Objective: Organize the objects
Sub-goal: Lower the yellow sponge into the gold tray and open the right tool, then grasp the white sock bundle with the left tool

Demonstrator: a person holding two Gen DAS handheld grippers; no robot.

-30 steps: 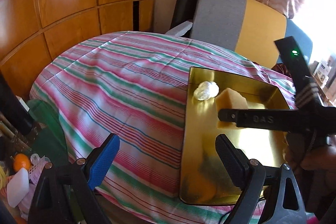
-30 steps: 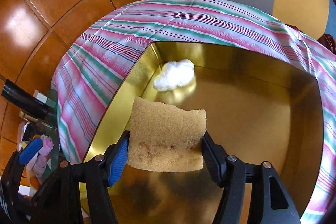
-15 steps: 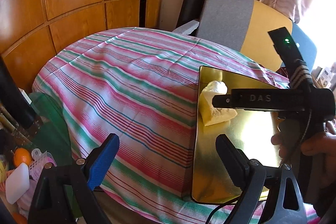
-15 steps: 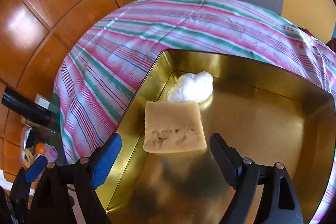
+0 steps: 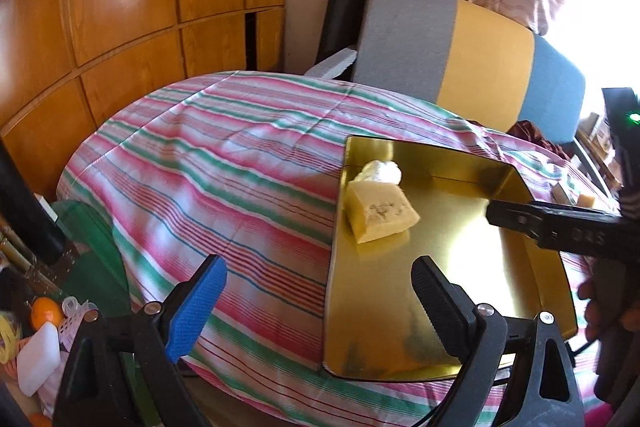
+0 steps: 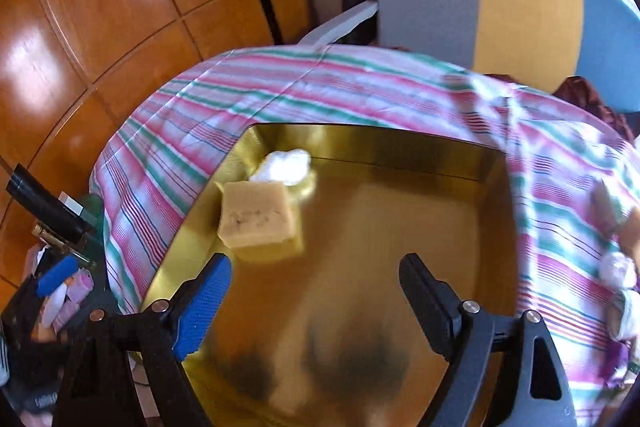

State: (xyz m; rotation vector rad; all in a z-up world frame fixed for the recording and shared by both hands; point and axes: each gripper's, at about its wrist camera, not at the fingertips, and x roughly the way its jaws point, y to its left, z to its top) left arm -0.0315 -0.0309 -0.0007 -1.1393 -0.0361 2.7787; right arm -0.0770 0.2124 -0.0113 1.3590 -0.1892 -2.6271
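Observation:
A tan sponge [image 6: 258, 223] lies flat in the gold tray [image 6: 360, 135], near its far left corner, touching a white crumpled wad [image 6: 286, 167]. My right gripper [image 6: 316, 303] hovers open above the tray's middle, apart from the sponge, with nothing between its fingers. In the left wrist view the sponge [image 5: 378, 213] and the wad [image 5: 382, 171] sit at the tray's [image 5: 440, 151] far left. My left gripper [image 5: 316, 307] stands open and empty over the tray's near left edge and the striped cloth [image 5: 224, 163]. A finger [image 5: 516, 219] of the right gripper reaches in from the right.
A chair [image 5: 448, 47] with a grey, yellow and blue back stands behind the table, beside a black roll [image 5: 344, 7]. Wood panels [image 5: 120, 7] line the left wall. A basket with an orange [image 5: 46, 313] and a white block [image 5: 38, 357] sits low at left. Small blurred items [image 6: 618, 267] lie on the cloth's right.
The right gripper opened and let go of the sponge, which now lies in the tray by the white wad. It then drew back and rose. The left gripper barely moved.

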